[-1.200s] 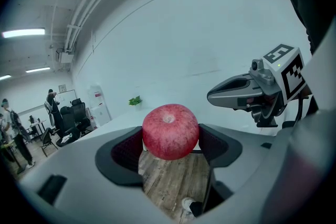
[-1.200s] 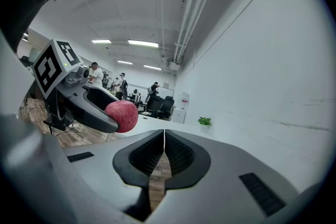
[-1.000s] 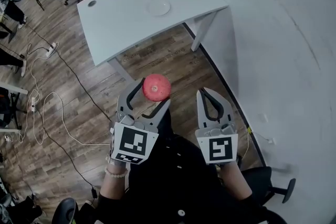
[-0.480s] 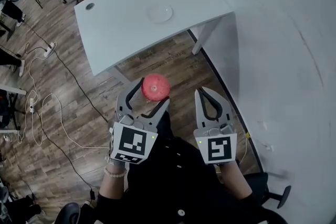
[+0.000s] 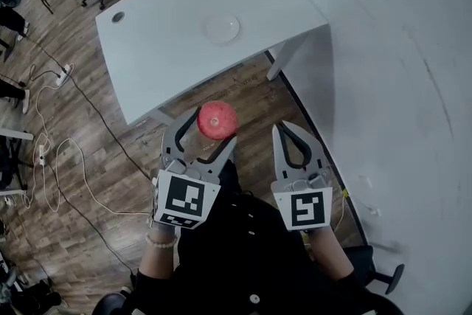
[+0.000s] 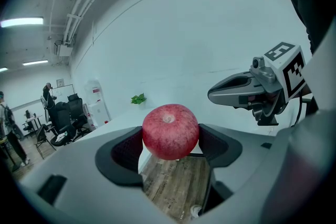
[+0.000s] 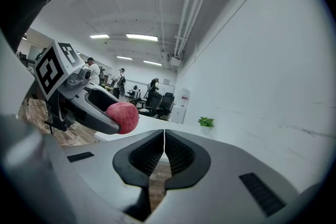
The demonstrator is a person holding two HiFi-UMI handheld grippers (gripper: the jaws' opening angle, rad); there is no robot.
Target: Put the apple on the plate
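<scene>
Right tool (image 7: pixel 164 139), jaws together; apple (image 7: pixel 122 117) beyond.

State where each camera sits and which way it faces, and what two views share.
Head view: on the person's head, looking steeply down at the table and plate; shows the left gripper holding the apple and the right gripper shut.
Left gripper view: on the left gripper, looking along its jaws past the apple toward the wall; right gripper at right.
Right gripper view: on the right gripper, looking over its shut jaws; left gripper at left.
Shared: both gripper views show the apple and the plant.
</scene>
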